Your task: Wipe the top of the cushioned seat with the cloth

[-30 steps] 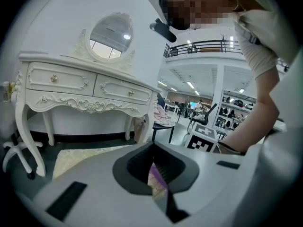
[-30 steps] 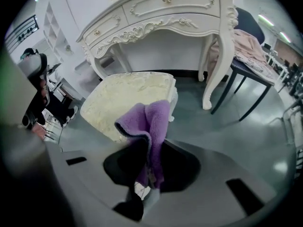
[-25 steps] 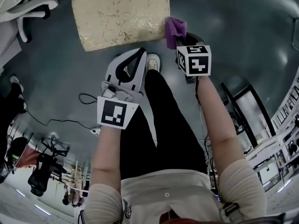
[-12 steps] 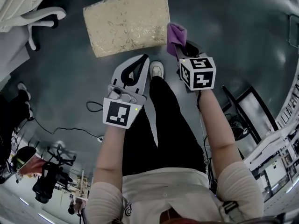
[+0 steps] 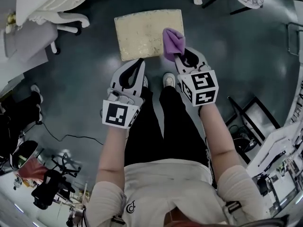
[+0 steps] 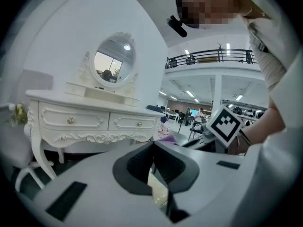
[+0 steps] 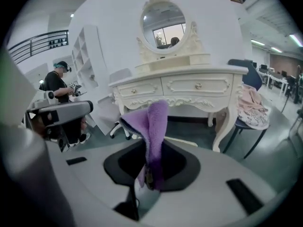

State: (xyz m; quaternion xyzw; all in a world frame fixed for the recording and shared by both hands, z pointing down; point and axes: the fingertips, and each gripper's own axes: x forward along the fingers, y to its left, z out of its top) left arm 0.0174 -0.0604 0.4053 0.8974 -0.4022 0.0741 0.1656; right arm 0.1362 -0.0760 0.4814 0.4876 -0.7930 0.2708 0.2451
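Observation:
The cushioned seat [image 5: 144, 32] is a cream, patterned square on the dark floor, ahead of the person's feet. My right gripper [image 5: 182, 56] is shut on a purple cloth [image 5: 172, 42], which stands up from the jaws and overlaps the seat's right front part. In the right gripper view the cloth [image 7: 156, 126] rises between the shut jaws of that gripper [image 7: 150, 173]. My left gripper [image 5: 140, 62] hovers near the seat's front edge, shut and empty. Its tips meet in the left gripper view [image 6: 153, 144], with a strip of the seat [image 6: 159, 187] showing below them.
A white dressing table [image 5: 47, 6] with an oval mirror [image 7: 163, 25] stands beyond the seat at the left. A chair with clothes on it [image 7: 251, 108] is at the right. A cable [image 5: 61, 136] lies on the floor, and a black frame [image 5: 246, 112] stands at the right.
The seat now shows smaller and nearer the middle of the head view. The cloth has gone from beside the seat's right edge to over its right front part. The left gripper stays shut.

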